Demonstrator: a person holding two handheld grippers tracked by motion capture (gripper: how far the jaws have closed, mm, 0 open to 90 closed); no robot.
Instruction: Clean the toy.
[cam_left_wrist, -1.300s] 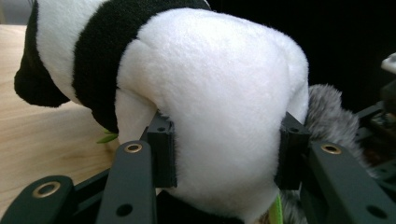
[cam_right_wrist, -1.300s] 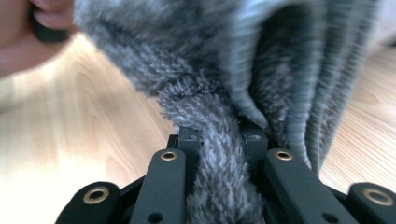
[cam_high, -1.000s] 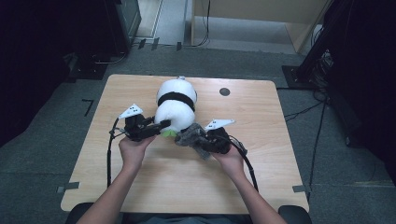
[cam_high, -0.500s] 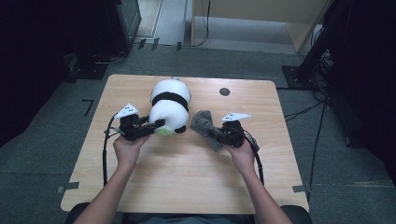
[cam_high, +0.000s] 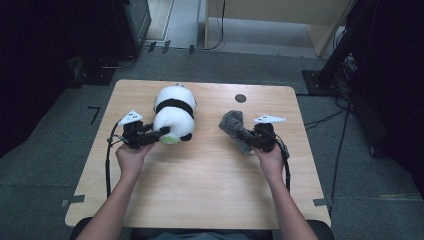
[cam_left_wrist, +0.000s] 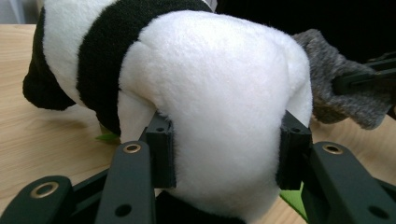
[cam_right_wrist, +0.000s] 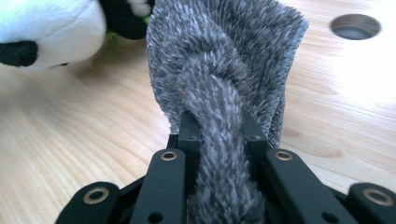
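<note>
While well apart on the table (cam_high: 210, 190): left gripper (cam_high: 161, 133) jaws pinching the panda (cam_high: 172, 112), right gripper (cam_high: 246, 137) jaws the grey cloth (cam_high: 233, 125).

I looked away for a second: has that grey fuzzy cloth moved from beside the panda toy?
Yes. The grey cloth, pinched in the right gripper, has moved right, away from the panda, and now lies below the table's round hole.
</note>
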